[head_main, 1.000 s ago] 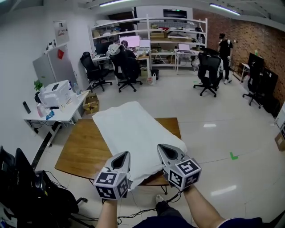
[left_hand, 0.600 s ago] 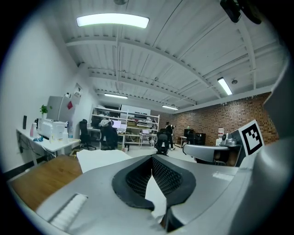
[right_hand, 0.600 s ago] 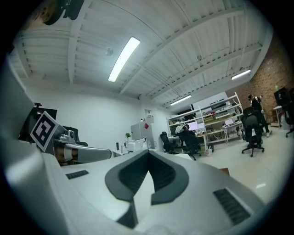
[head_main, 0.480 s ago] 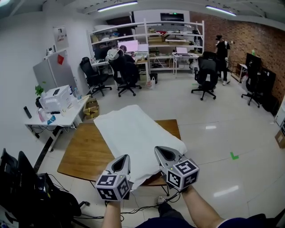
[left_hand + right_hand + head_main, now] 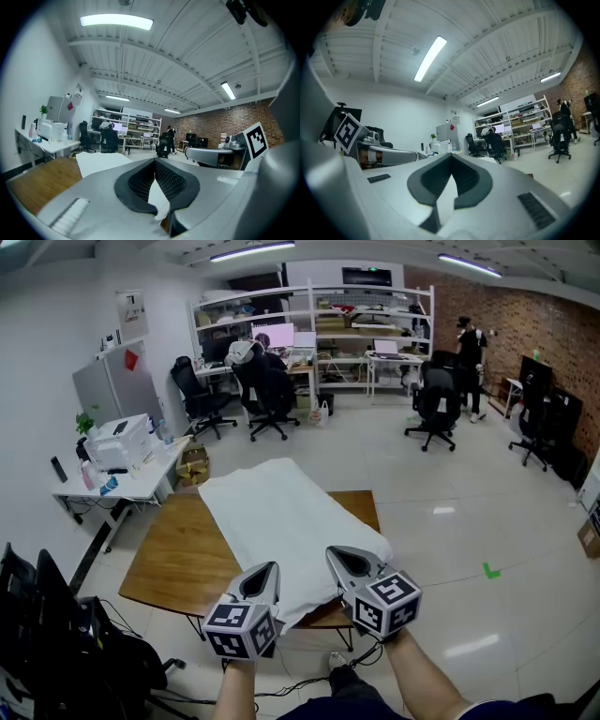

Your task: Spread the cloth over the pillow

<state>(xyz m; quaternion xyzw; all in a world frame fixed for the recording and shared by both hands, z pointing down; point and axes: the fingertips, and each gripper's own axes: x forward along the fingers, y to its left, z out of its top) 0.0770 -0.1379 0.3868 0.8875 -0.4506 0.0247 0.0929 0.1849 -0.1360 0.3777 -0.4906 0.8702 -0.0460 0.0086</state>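
Note:
A white cloth [image 5: 277, 517] lies lengthwise over a raised shape on the wooden table [image 5: 173, 554]. The pillow itself is hidden beneath it. Both grippers hang at the table's near end, pointing away from me. My left gripper [image 5: 267, 569] is shut on the cloth's near edge, and a white fold [image 5: 158, 199] shows pinched between its dark pads [image 5: 176, 180]. My right gripper [image 5: 337, 555] is shut on the same edge further right, with white cloth [image 5: 443, 199] wedged between its pads [image 5: 466, 178].
A white side desk with a printer [image 5: 117, 442] stands left of the table. Black gear and cables [image 5: 66, 652] sit on the floor at the near left. Office chairs [image 5: 267, 395], shelves [image 5: 319, 324] and a standing person [image 5: 467, 348] are far behind. A brick wall [image 5: 553, 343] lies to the right.

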